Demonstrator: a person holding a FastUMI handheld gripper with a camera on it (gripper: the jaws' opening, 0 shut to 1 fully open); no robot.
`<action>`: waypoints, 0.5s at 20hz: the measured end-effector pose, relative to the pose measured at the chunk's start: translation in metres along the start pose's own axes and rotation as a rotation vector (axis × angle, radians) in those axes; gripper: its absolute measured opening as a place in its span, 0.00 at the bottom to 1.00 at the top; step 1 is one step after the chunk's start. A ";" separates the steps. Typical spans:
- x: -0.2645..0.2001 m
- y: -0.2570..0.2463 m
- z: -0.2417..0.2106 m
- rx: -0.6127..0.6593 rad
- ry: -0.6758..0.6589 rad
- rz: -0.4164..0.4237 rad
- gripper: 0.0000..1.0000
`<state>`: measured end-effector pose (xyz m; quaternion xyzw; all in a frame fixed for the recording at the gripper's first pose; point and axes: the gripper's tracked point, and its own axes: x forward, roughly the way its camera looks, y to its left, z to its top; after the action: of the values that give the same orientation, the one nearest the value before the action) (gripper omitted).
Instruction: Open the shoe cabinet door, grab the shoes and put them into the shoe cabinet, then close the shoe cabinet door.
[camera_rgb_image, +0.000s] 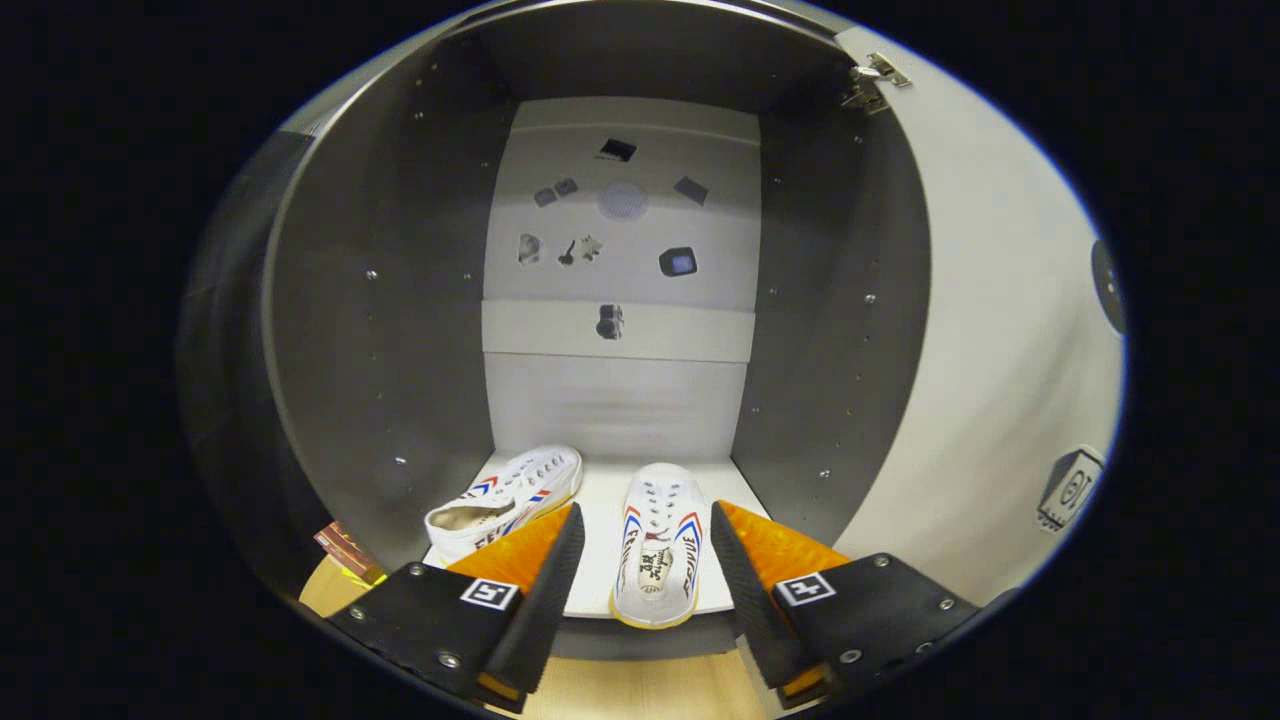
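The shoe cabinet (380, 300) stands open in front of me, its grey side walls and pale back panel in full sight. Its door (1000, 330) is swung out to the right, hinge at the top. Two white sneakers with red and blue stripes rest on the white bottom shelf (600, 500). One sneaker (658, 545) lies toe inward, heel at the shelf's front edge, in the gap between my fingers without touching them. The other sneaker (505, 500) lies angled beside the left finger. My gripper (645, 565) is open and holds nothing.
Small dark stickers dot the cabinet's back panel (620, 220). Rows of shelf-pin holes run down both side walls. A wooden floor (640, 690) lies below the shelf, and a small brown object (345, 550) sits at the cabinet's lower left outside corner.
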<state>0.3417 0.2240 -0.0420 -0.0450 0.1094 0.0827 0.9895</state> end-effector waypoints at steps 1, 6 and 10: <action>-0.015 0.000 0.005 0.014 -0.016 0.003 0.82; -0.093 -0.003 0.013 0.037 -0.065 0.017 0.94; -0.159 -0.017 0.006 0.038 -0.092 0.008 0.94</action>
<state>0.1931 0.1835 0.0010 -0.0218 0.0656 0.0868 0.9938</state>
